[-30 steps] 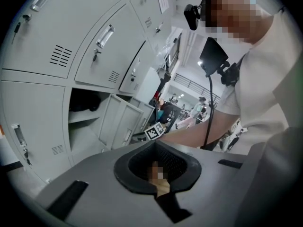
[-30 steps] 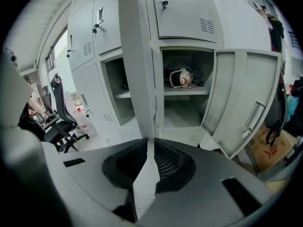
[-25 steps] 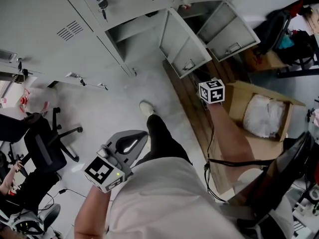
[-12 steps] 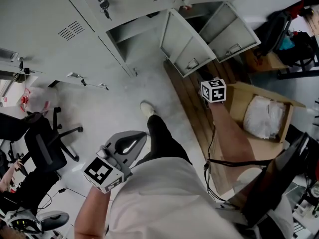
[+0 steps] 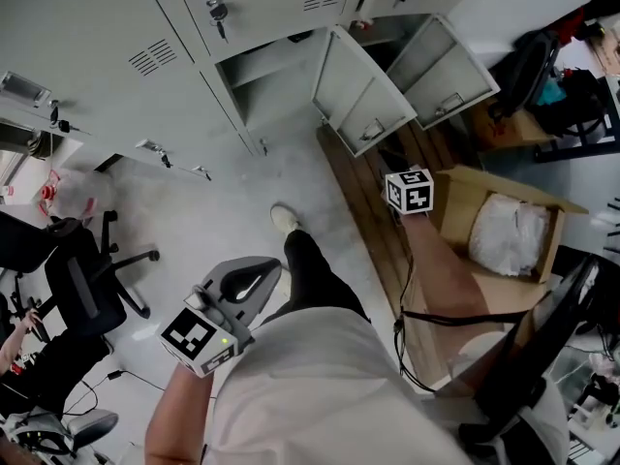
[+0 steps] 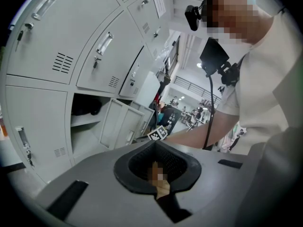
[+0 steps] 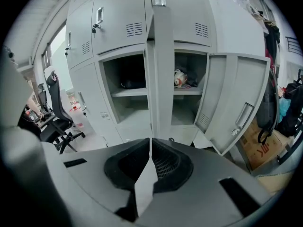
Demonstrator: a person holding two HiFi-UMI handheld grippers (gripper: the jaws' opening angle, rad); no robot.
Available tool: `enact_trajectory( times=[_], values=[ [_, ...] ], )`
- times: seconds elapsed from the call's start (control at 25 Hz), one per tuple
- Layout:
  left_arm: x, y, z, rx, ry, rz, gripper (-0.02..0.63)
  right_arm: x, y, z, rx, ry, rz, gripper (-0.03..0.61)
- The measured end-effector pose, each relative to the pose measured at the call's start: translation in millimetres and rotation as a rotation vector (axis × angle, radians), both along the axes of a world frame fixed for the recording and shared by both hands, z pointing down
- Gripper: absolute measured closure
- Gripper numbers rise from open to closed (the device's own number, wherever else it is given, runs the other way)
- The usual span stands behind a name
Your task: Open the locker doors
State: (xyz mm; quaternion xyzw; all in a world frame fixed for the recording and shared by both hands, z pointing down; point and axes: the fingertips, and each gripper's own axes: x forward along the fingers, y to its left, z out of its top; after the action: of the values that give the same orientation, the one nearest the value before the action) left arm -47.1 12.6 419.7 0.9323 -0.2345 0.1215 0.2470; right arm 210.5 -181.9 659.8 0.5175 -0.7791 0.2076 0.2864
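Grey locker bank (image 5: 87, 27) fills the top of the head view, standing on a pale floor (image 5: 203, 221) that runs down to the person's feet. Two lower compartments are open. Nearer door (image 5: 354, 85) is swung out towards the person. Second door (image 5: 446, 61) hangs open just to its right, with the handle on its outer face. The upper doors are shut, and a key (image 5: 217, 13) hangs from one lock.

Off to the right, an open cardboard box (image 5: 455, 201) holds a white bundle. It stands beside a strip of wooden boards (image 5: 373, 201) below the open doors. Over on the left is a black office chair (image 5: 82, 284), well apart from the lockers.

Now the right gripper (image 7: 150, 148), arm stretched forward. Its own view looks straight down the nearer door's edge. That grey strip runs right into the gap, and the jaws are pinched on it. An open compartment shows on either side of that edge. The left one has a dark thing on its shelf, the right one a small light bundle (image 7: 180, 78). What either is, I can't make out.

Left gripper (image 6: 157, 164) is down low by the person's hip, well clear of any door. Its jaws are pressed together with nothing from the scene between them. Its view looks across at the locker fronts, with the right arm reaching towards the open doors.

Down on the floor, one pale shoe (image 5: 284, 218) is planted between the person and the lockers.
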Motion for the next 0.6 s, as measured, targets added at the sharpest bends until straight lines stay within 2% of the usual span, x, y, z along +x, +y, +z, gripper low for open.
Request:
enact_trajectory(
  times=[0.32,0.6],
  values=[
    [-23.3,12.2,-23.1,0.064,0.033,-0.073,0.604,-61.1,57.6,-40.8,0.010,-0.047,-0.103,0.554],
    [-46.1,46.2,-42.8,0.119,0.058,-0.137,0.604,-136.3,101.6,-115.9,0.096,-0.123,-0.249,0.552]
  ],
)
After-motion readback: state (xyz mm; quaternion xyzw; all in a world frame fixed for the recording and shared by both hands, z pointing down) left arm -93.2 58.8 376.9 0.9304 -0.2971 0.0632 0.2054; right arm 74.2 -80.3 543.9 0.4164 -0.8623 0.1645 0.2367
